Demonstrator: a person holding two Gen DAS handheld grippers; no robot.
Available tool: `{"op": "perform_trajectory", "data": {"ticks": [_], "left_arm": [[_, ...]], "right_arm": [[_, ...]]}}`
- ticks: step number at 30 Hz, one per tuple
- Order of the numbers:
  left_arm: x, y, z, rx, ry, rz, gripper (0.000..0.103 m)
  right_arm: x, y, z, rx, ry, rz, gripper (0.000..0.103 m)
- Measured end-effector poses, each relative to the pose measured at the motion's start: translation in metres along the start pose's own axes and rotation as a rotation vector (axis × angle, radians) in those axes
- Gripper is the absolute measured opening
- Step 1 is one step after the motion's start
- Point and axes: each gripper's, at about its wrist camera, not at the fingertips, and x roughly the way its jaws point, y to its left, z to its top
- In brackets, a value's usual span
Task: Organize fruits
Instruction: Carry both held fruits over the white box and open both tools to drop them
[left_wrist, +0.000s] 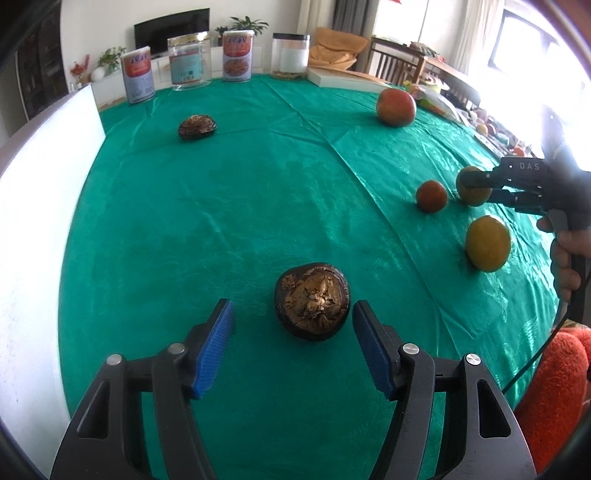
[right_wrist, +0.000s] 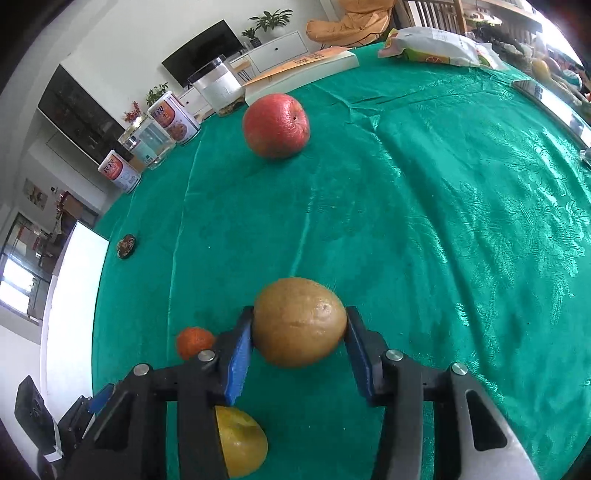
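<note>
My left gripper (left_wrist: 293, 319) is open, its blue pads either side of a dark brown dried fruit (left_wrist: 312, 301) on the green cloth, not touching it. A second dark fruit (left_wrist: 197, 126) lies far left. My right gripper (right_wrist: 299, 330) is shut on a yellow-brown fruit (right_wrist: 299, 321); it also shows in the left wrist view (left_wrist: 476, 186). A small red-orange fruit (right_wrist: 194, 341) lies left of it, a yellow fruit (right_wrist: 240, 443) below it, and a large red-orange fruit (right_wrist: 276, 125) farther back.
Two printed tins (left_wrist: 137, 75), a clear jar (left_wrist: 189, 62) and a white-filled jar (left_wrist: 290, 55) line the table's far edge. A book (right_wrist: 303, 68) and a snack bag (right_wrist: 436, 46) lie at the back right. A white board (left_wrist: 33, 221) stands at the left.
</note>
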Motion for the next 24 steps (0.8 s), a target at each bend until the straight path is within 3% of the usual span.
{"op": "perform_trajectory", "data": {"ticks": [4, 9, 13, 17, 20, 24], "left_arm": [[0.003, -0.007, 0.002, 0.021, -0.019, 0.003, 0.043], [-0.017, -0.002, 0.002, -0.067, -0.042, -0.05, 0.042], [-0.087, 0.008, -0.003, -0.176, -0.091, -0.177, 0.042], [-0.171, 0.039, -0.016, -0.274, -0.16, -0.226, 0.042], [-0.215, 0.083, -0.026, -0.355, -0.211, -0.14, 0.042], [-0.224, 0.158, -0.045, -0.481, -0.194, 0.087, 0.043]], "right_arm": [[-0.023, -0.006, -0.01, 0.003, -0.043, -0.006, 0.047], [-0.056, 0.003, -0.026, -0.035, -0.061, -0.014, 0.047], [-0.072, 0.06, -0.044, -0.123, -0.022, 0.115, 0.047], [-0.068, 0.161, -0.072, -0.267, 0.073, 0.334, 0.047], [-0.062, 0.248, -0.099, -0.398, 0.138, 0.482, 0.047], [-0.05, 0.354, -0.129, -0.596, 0.187, 0.566, 0.047]]}}
